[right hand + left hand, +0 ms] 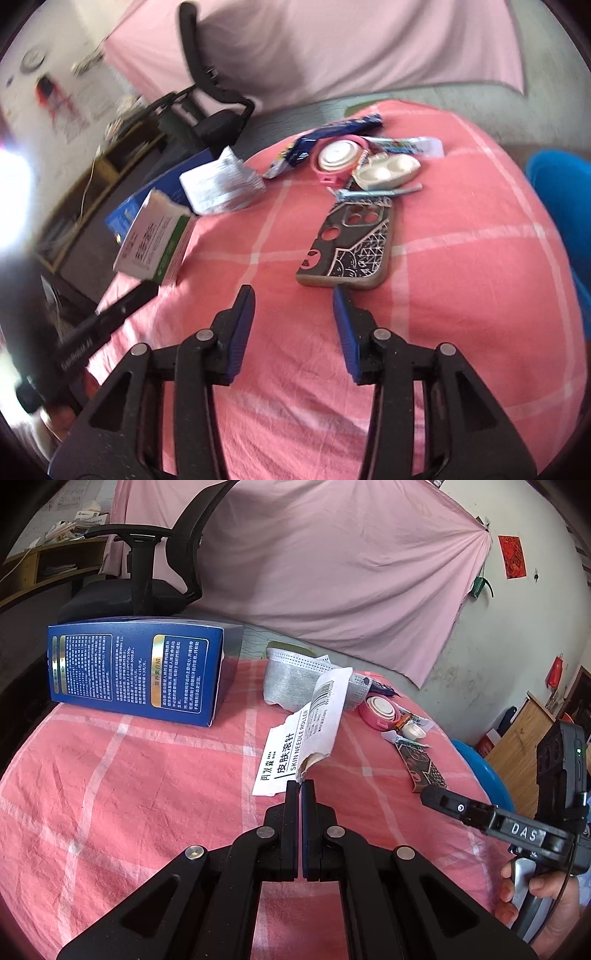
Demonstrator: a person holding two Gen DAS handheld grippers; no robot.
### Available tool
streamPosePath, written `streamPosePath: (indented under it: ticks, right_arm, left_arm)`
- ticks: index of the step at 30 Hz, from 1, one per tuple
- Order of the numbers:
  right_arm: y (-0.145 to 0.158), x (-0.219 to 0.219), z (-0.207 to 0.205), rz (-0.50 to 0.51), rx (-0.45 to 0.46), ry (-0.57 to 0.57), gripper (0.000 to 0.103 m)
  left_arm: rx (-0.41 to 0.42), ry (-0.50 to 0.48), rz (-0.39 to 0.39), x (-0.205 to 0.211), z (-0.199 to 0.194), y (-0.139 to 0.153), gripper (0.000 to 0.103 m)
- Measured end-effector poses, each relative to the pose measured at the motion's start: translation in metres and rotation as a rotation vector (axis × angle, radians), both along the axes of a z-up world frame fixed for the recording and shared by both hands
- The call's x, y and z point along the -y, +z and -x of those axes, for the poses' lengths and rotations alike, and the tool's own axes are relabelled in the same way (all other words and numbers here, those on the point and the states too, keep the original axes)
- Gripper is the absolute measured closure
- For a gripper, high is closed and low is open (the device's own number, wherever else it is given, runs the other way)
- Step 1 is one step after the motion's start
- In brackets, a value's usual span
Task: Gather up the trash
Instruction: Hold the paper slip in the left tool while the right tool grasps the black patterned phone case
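My left gripper (299, 783) is shut on the torn flap of a white "skin needle roller" carton (306, 734) and holds it just above the pink checked cloth (147, 794). The carton also shows in the right wrist view (155, 240) at the left, with the left gripper's finger (110, 317) below it. My right gripper (293, 293) is open and empty, just short of a black patterned phone case (349, 243). In the left wrist view the right gripper (428, 797) comes in from the right.
A blue box (136, 672) lies at the back left. A grey face mask (295, 679), a pink round case (338, 157), a white lens case (386, 171), blue wrappers (332, 136) and a tube (410, 146) lie at the back. A black office chair (147, 572) and a blue bin (561, 206) stand beside the table.
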State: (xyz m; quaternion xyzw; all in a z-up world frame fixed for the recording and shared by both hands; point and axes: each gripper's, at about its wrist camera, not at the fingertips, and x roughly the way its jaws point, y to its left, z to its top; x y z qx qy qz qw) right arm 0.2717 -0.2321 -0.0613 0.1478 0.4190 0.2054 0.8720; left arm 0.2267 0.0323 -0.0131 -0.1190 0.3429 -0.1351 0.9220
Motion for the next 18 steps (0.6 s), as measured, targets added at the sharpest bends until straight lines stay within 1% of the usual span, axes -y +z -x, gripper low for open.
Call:
streamPosePath:
  ticks: [2, 3, 5, 6, 7, 8, 11, 15, 17, 18]
  right_arm:
    - [0.002, 0.003, -0.001, 0.017, -0.013, -0.032, 0.039]
    - [0.006, 0.003, 0.002, 0.052, -0.006, -0.049, 0.038]
    - [0.01, 0.005, 0.007, 0.129, 0.02, -0.067, 0.034]
    - [0.013, 0.005, 0.009, 0.168, 0.037, -0.077, 0.027]
    - [0.013, 0.006, 0.007, 0.188, 0.048, -0.077, 0.023]
    - [0.013, 0.005, 0.004, 0.201, 0.05, -0.075, 0.022]
    - [0.01, -0.003, -0.016, 0.228, 0.043, -0.066, 0.021]
    - [0.001, -0.018, -0.038, 0.315, 0.019, -0.058, 0.02]
    - [0.001, -0.022, -0.039, 0.353, 0.022, -0.06, 0.025]
    - [0.001, -0.022, -0.037, 0.363, 0.022, -0.057, 0.025]
  left_arm:
    - [-0.001, -0.001, 0.001, 0.001, 0.0, 0.0, 0.103]
    - [-0.001, -0.003, 0.001, 0.001, -0.001, 0.0, 0.103]
    - [-0.003, -0.005, 0.0, 0.004, 0.0, -0.002, 0.103]
    - [-0.005, -0.007, -0.001, 0.005, -0.001, -0.002, 0.103]
    - [-0.007, -0.008, -0.001, 0.005, -0.003, -0.002, 0.103]
    - [-0.009, -0.007, -0.002, 0.005, -0.004, -0.002, 0.103]
    - [-0.01, 0.0, 0.001, 0.006, -0.006, -0.001, 0.103]
    - [-0.009, 0.005, 0.003, 0.005, -0.006, -0.001, 0.103]
    - [-0.003, 0.009, -0.004, 0.006, -0.005, 0.0, 0.103]
    - [0.005, 0.009, -0.009, 0.007, -0.003, 0.001, 0.103]
